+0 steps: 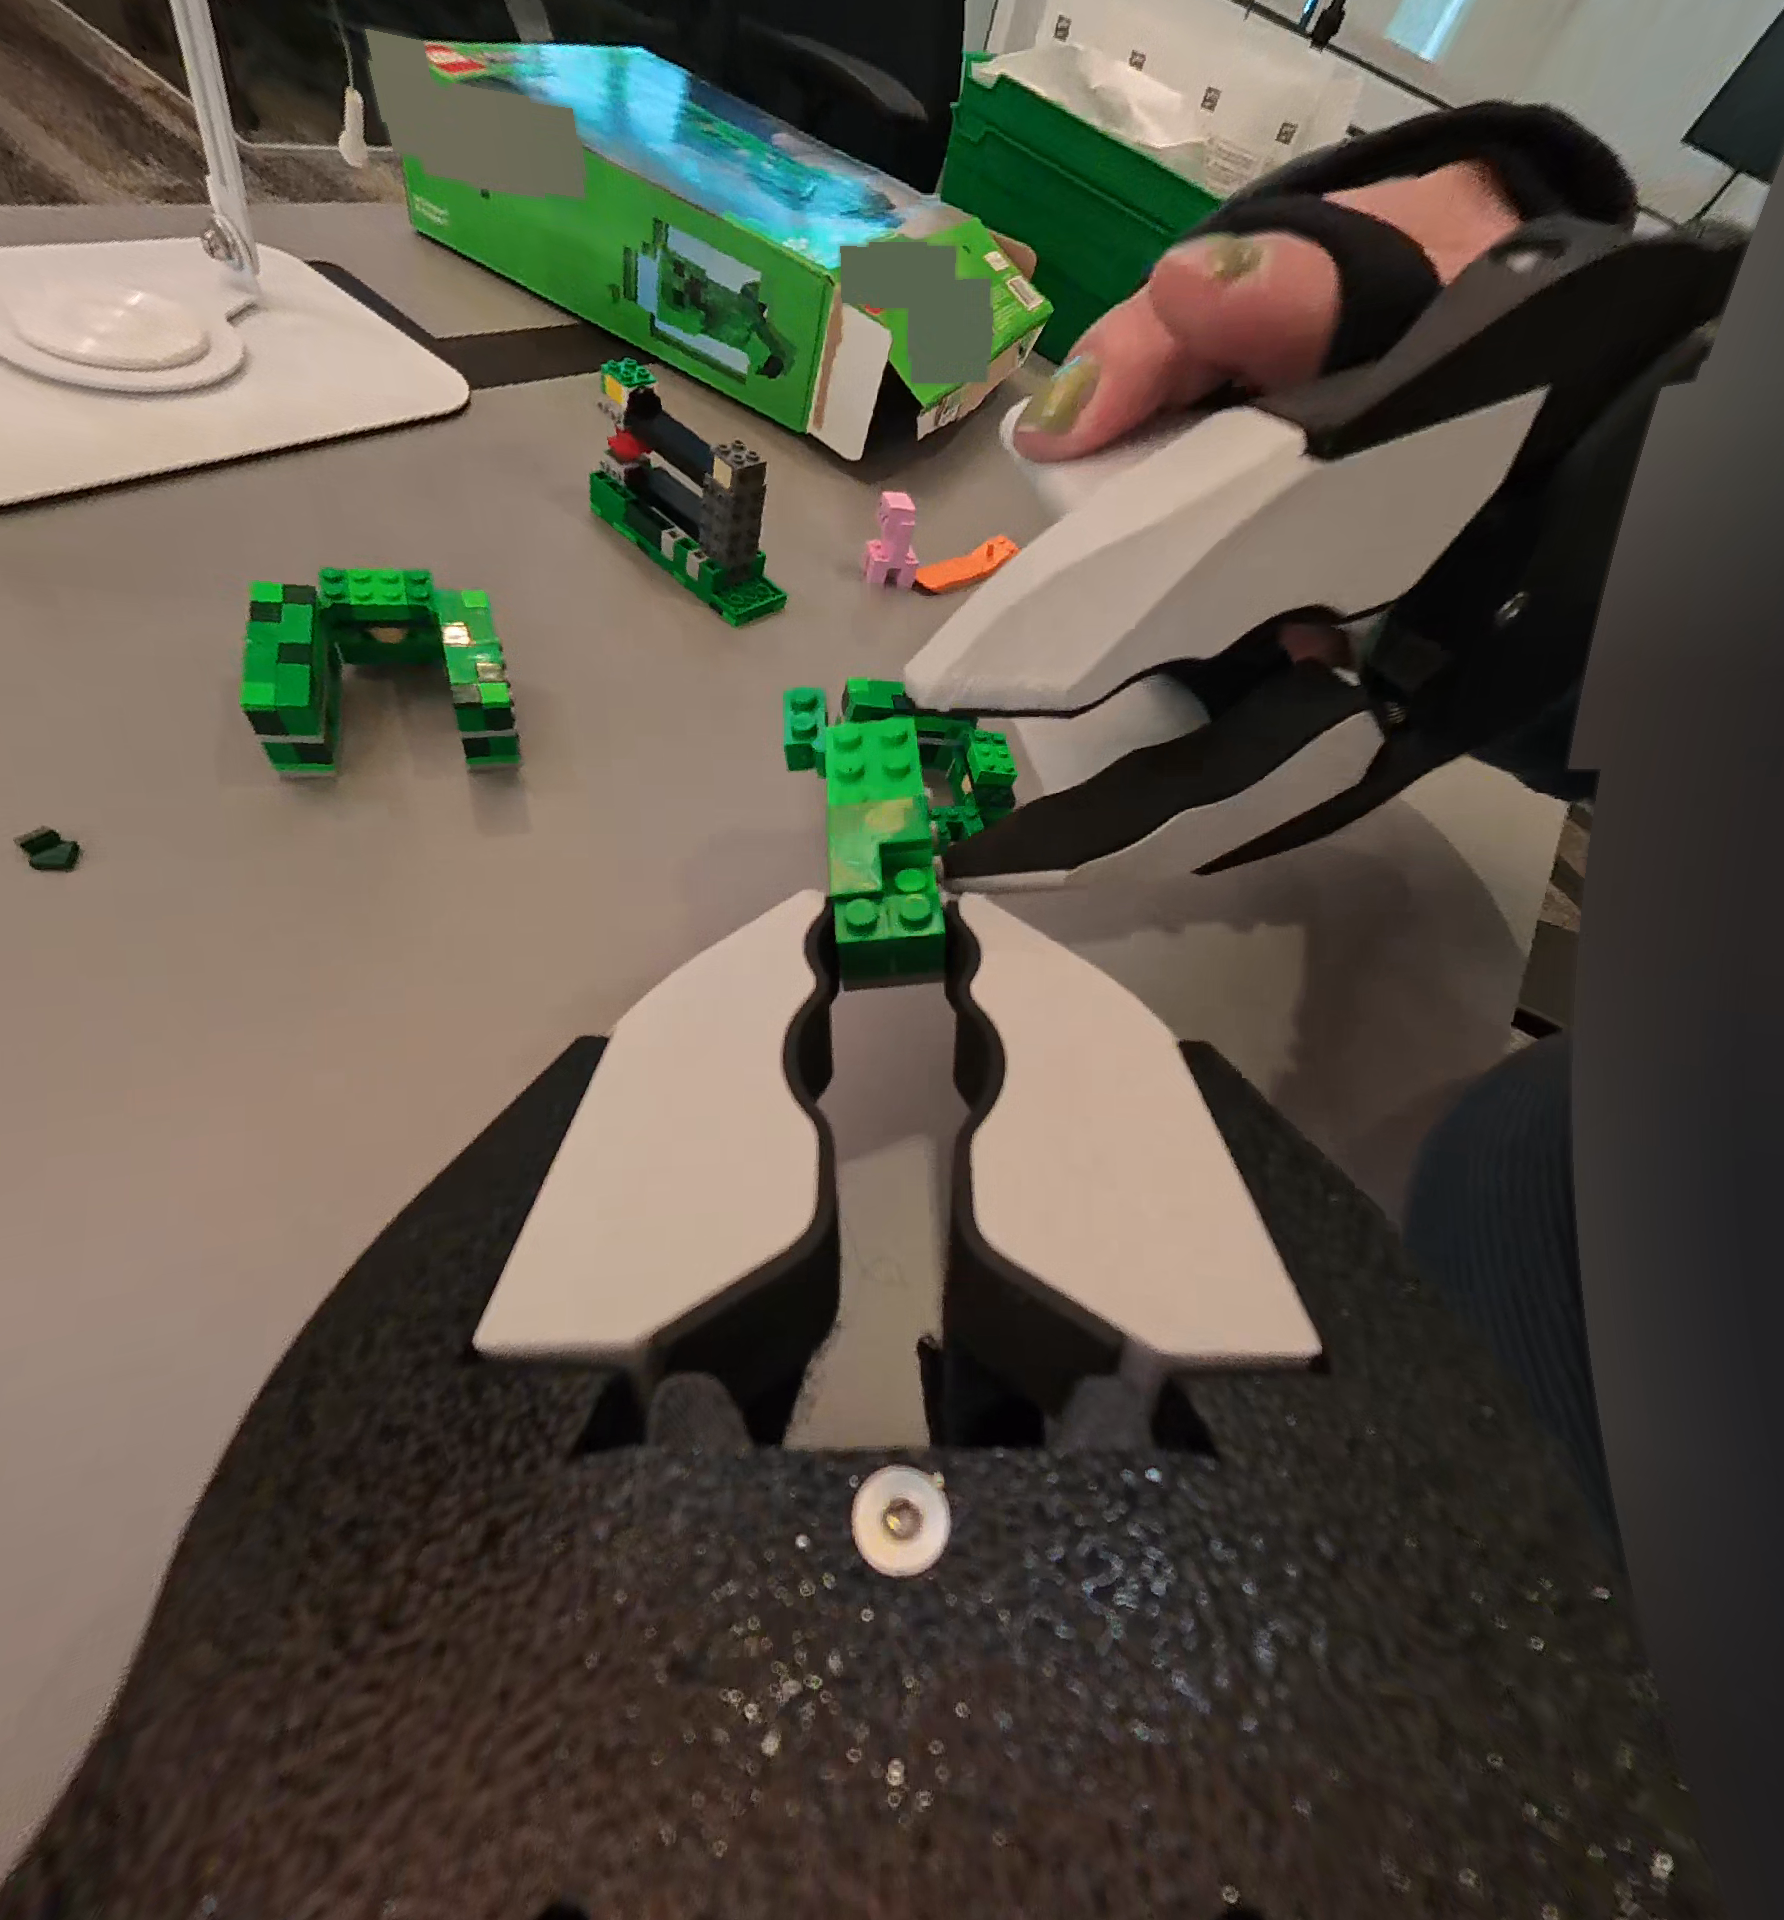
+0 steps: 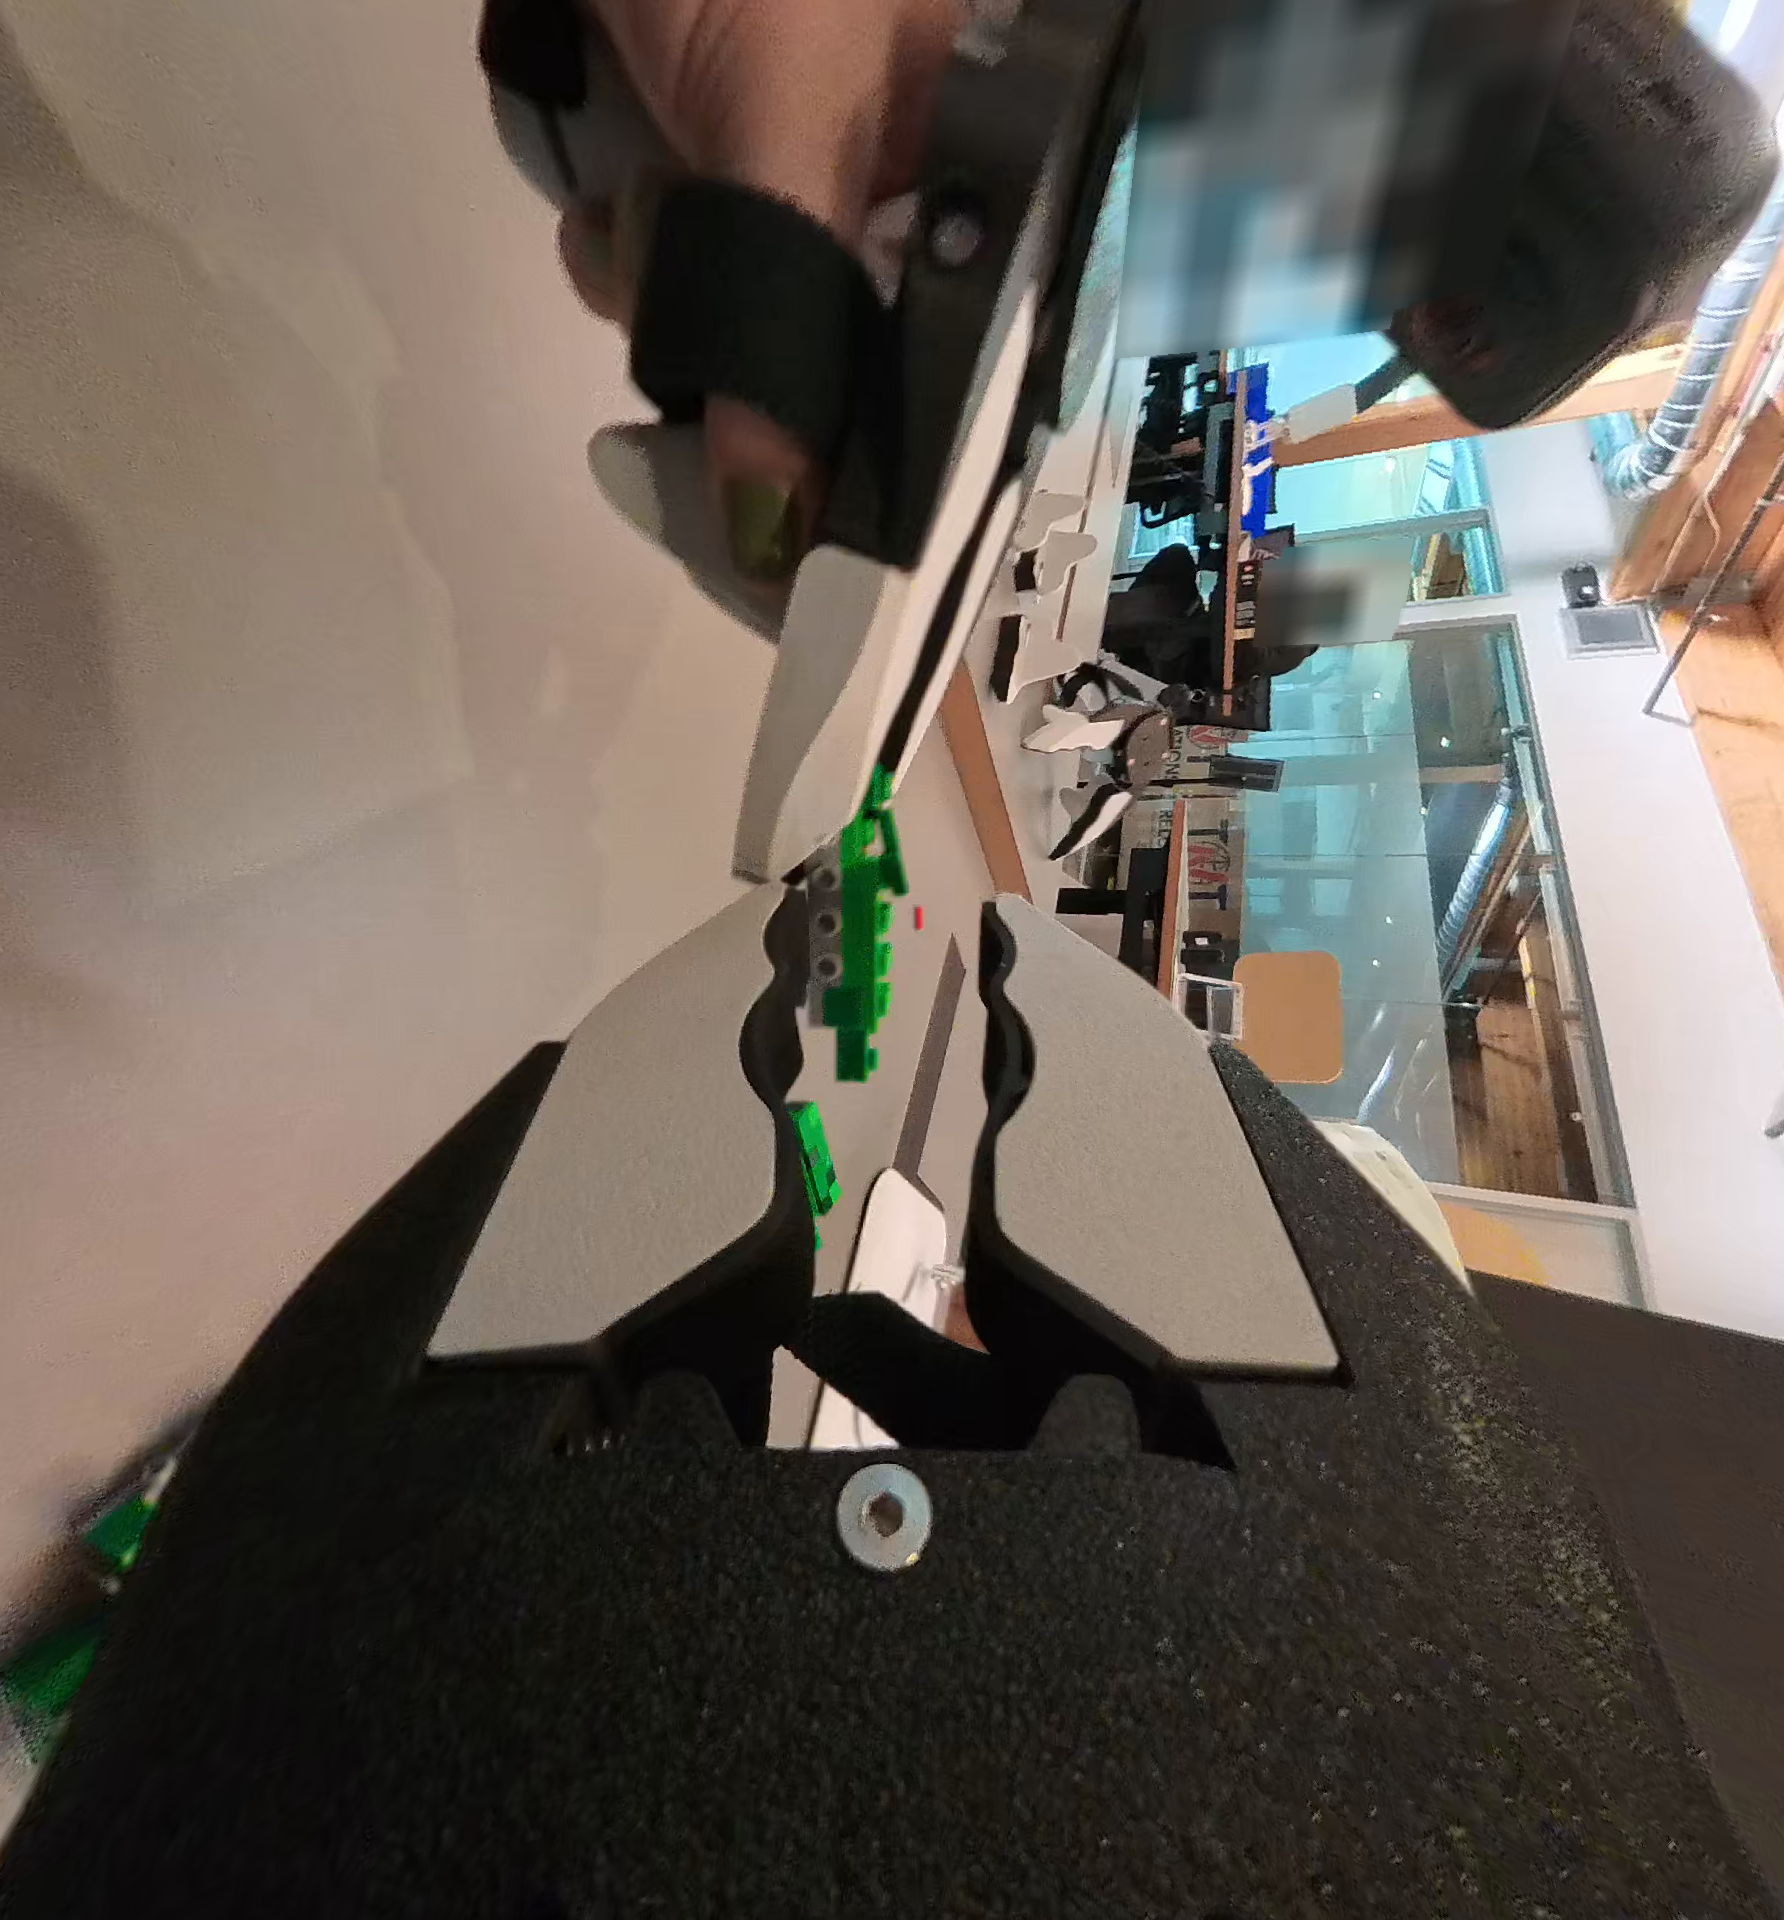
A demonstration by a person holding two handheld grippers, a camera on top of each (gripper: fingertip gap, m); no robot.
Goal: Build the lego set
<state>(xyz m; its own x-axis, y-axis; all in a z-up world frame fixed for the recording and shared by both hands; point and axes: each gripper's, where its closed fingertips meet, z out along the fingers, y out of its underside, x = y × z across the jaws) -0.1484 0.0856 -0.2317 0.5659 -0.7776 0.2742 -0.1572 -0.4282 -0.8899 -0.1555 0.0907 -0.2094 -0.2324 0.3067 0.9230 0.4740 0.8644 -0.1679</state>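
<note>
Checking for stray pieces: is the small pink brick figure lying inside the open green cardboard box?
No: the small pink brick figure stands on the grey table, outside the open green cardboard box.

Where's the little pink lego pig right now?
In the left wrist view, the pink pig stands on the grey table, just left of an orange piece, below the green box.
</note>
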